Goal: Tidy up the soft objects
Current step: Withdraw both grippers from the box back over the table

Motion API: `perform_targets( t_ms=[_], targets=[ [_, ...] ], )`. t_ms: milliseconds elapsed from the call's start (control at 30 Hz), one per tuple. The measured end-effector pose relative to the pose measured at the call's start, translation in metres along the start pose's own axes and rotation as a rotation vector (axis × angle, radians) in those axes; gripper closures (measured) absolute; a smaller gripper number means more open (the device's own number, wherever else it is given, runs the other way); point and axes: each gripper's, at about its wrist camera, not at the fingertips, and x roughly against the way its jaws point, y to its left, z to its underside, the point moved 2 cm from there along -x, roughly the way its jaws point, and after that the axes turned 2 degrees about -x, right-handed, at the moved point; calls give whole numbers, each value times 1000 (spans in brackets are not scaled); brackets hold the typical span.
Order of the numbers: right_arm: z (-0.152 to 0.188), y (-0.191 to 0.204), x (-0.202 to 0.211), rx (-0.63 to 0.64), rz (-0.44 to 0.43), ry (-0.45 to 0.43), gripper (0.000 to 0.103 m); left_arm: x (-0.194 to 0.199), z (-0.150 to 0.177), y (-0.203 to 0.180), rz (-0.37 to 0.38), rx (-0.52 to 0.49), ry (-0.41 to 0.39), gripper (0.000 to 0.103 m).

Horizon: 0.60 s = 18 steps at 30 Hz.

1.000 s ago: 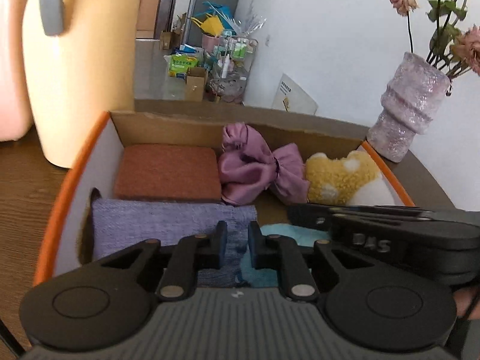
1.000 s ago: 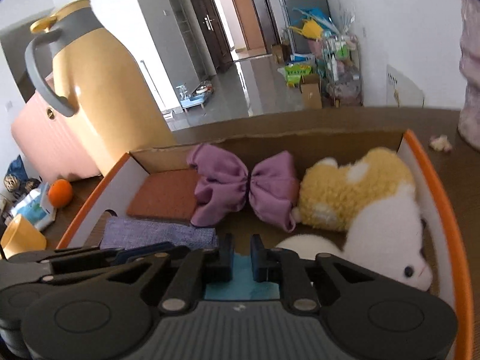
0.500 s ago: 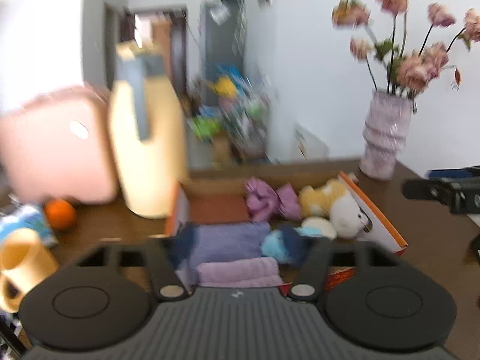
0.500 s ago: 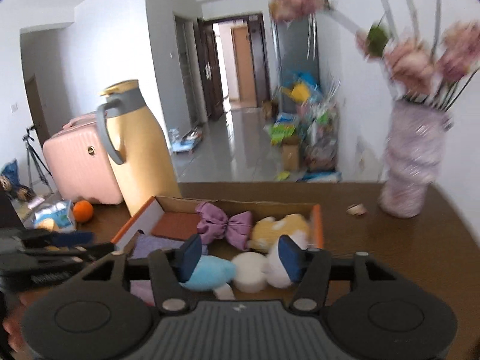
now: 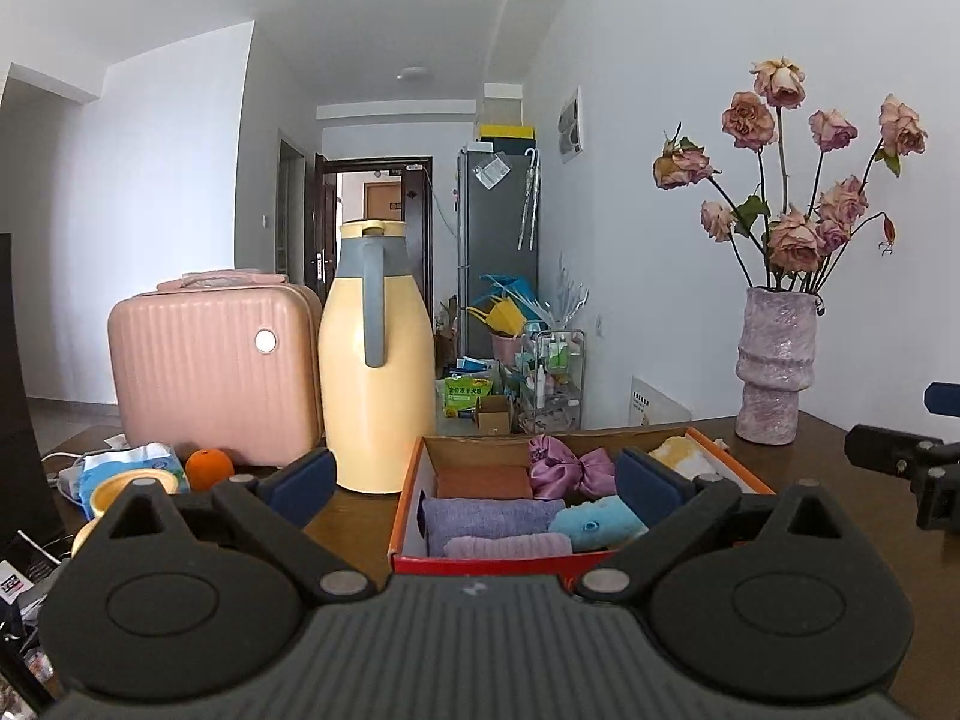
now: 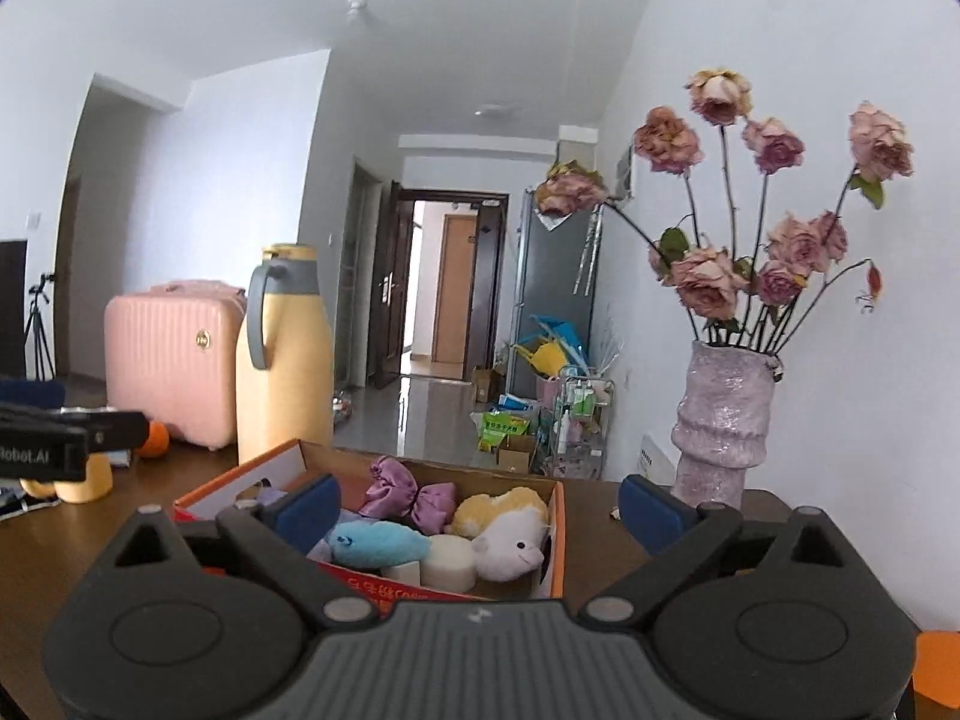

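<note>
I hold both units level and back from the cardboard box (image 5: pixel 403 501) on the tabletop (image 6: pixel 600 516). Judged from the layout, the packing step is finished or nearly so, and a visual check comes next.

Procedure: keep both tools clear of the box rim, confirm that no item overhangs the orange edge, and press down only where something sits proud.

Contents: folded purple towel (image 5: pixel 489 517) and lilac cloth (image 5: pixel 507 546) near left; rust-coloured pad (image 5: pixel 483 482) far left; purple satin bow (image 6: pixel 411 491) far centre; blue plush fish (image 6: pixel 378 543) near centre; white-and-yellow plush animal (image 6: pixel 510 534) right; white sponge round (image 6: pixel 447 561) in front of it.

My left hand-held gripper (image 5: pixel 474 477) is spread wide, holding and touching nothing. My right hand-held gripper (image 6: pixel 480 507) is likewise spread wide and empty.
</note>
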Motion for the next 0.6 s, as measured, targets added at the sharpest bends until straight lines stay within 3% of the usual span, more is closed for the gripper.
perform_targets(
  t_ms=[167, 267, 433, 600],
  targets=[
    [11, 7, 24, -19, 5, -9, 3, 39, 15, 7, -18, 4, 10, 0],
    [26, 13, 52, -29, 7, -7, 3, 74, 36, 12, 24, 23, 62, 0],
    [66, 26, 113, 4, -18, 63, 2, 139, 77, 24, 70, 69, 90, 0],
    [107, 39, 176, -63, -99, 140, 2, 169, 109, 34, 118, 50, 207, 0]
  ],
)
